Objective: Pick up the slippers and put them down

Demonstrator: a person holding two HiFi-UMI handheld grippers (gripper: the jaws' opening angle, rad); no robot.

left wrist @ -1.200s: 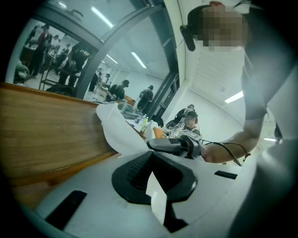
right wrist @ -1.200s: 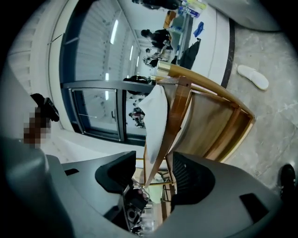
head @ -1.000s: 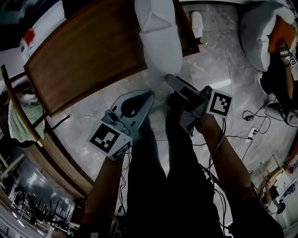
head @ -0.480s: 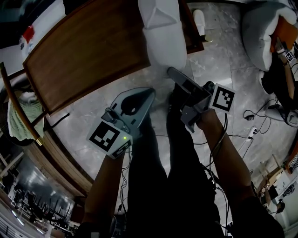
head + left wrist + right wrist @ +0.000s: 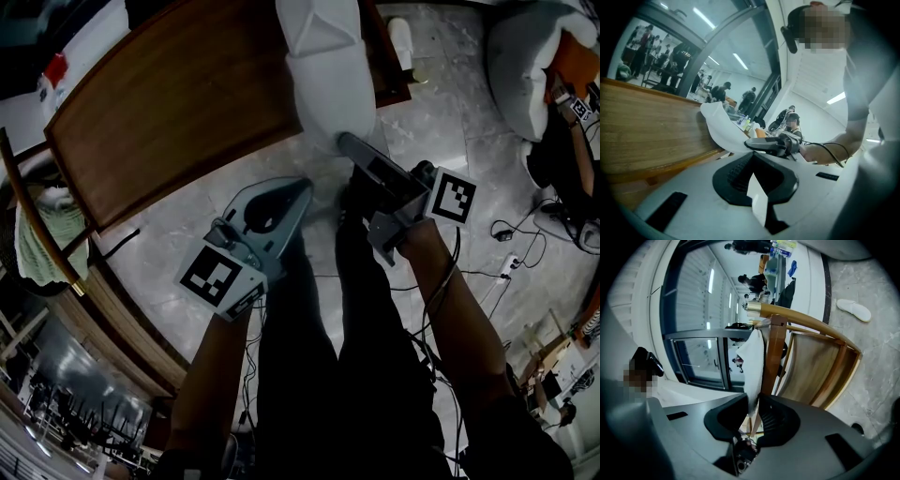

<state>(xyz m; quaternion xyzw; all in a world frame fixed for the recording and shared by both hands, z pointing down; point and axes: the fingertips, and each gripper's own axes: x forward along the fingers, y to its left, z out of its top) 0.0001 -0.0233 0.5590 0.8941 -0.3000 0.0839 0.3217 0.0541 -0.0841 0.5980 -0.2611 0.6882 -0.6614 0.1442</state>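
Observation:
One white slipper (image 5: 398,42) lies on the grey stone floor beyond the wooden furniture, and the right gripper view shows the slipper (image 5: 853,310) too. A white cloth (image 5: 323,75) hangs over the edge of the wooden piece (image 5: 178,103). My right gripper (image 5: 343,141) reaches to the cloth's lower end. Its jaws have just been closing, and the cloth (image 5: 753,366) sits pinched between the pads of the right gripper (image 5: 753,405). My left gripper (image 5: 302,187) hangs lower and to the left, tips together, clear of the cloth. Seen from its own camera, the left gripper (image 5: 752,157) holds nothing I can name.
The person's dark-trousered legs (image 5: 319,337) stand between the grippers. A wooden chair frame (image 5: 820,366) is close ahead of the right gripper. Cables and a power strip (image 5: 511,262) lie on the floor at right, a white cushion (image 5: 520,66) at the upper right.
The right gripper edged up to the cloth's lower end and its jaws closed on it. The left gripper stayed where it was.

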